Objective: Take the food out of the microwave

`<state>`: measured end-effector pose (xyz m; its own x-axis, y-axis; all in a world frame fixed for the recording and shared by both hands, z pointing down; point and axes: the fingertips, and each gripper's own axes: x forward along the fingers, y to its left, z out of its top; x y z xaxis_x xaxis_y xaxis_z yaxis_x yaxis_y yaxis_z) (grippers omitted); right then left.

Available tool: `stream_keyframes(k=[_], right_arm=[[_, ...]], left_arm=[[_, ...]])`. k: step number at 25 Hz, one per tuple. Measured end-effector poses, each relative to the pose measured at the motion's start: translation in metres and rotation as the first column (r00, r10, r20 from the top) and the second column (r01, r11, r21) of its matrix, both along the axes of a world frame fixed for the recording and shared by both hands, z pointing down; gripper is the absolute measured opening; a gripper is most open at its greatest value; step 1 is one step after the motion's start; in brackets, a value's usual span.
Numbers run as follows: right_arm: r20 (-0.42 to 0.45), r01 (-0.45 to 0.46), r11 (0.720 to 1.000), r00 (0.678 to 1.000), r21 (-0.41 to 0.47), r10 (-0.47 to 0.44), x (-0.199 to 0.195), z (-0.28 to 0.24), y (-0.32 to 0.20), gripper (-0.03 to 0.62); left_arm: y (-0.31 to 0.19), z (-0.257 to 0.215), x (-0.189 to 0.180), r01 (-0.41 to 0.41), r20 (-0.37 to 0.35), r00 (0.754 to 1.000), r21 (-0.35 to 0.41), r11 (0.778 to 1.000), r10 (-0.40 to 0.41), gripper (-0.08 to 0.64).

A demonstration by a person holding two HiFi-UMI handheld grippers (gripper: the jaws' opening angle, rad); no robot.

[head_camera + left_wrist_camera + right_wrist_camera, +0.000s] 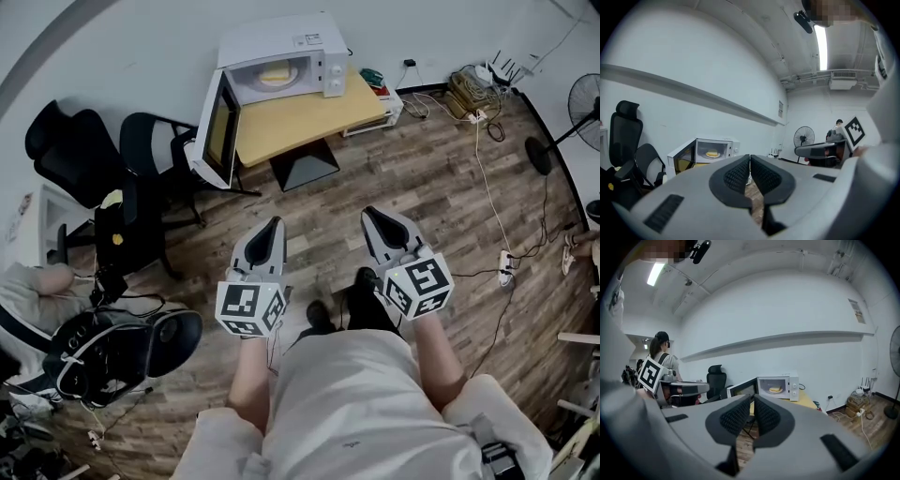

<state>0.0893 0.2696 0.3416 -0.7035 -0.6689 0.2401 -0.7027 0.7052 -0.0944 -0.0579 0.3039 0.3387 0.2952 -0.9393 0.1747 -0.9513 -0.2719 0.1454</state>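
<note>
Both closed tight and empty, left tool (271, 228) and right tool (376, 218) hang well short of the desk (314, 117) at 12 o'clock, where the food (274, 75) lies inside the open-doored microwave (309, 42); judgement: step closer, then open one tool level with the cavity.

Both grippers (272, 230) (380, 220) closed, empty.

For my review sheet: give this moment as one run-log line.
microwave: on table, door open | food: inside, untouched | left hand-held gripper: shut, empty | right hand-held gripper: shut, empty
</note>
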Motion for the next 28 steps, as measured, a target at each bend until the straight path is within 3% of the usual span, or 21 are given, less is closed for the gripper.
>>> stream_keyframes(k=[7, 9, 14, 28], right_arm=[[-0.019, -0.001, 1.000, 1.000, -0.009, 0.001, -0.009, 0.007, 0.009, 0.057], [-0.026, 0.006, 1.000, 1.000, -0.016, -0.006, -0.013, 0.011, 0.008, 0.088], [-0.030, 0.024, 0.999, 0.999, -0.032, -0.025, -0.021, 0.018, 0.004, 0.135], [-0.031, 0.068, 0.996, 0.997, -0.058, -0.069, -0.036, 0.031, -0.067, 0.133]], left_arm=[[0.007, 0.002, -0.004, -0.022, 0.026, 0.999, 0.005, 1.000, 0.022, 0.019], [0.006, 0.005, -0.006, -0.030, 0.034, 0.999, -0.005, 1.000, 0.031, 0.103], [0.002, 0.010, -0.010, -0.034, 0.032, 0.999, -0.015, 0.999, 0.034, 0.127], [-0.062, 0.025, -0.021, -0.020, 0.036, 0.999, -0.051, 0.999, 0.022, 0.137]])
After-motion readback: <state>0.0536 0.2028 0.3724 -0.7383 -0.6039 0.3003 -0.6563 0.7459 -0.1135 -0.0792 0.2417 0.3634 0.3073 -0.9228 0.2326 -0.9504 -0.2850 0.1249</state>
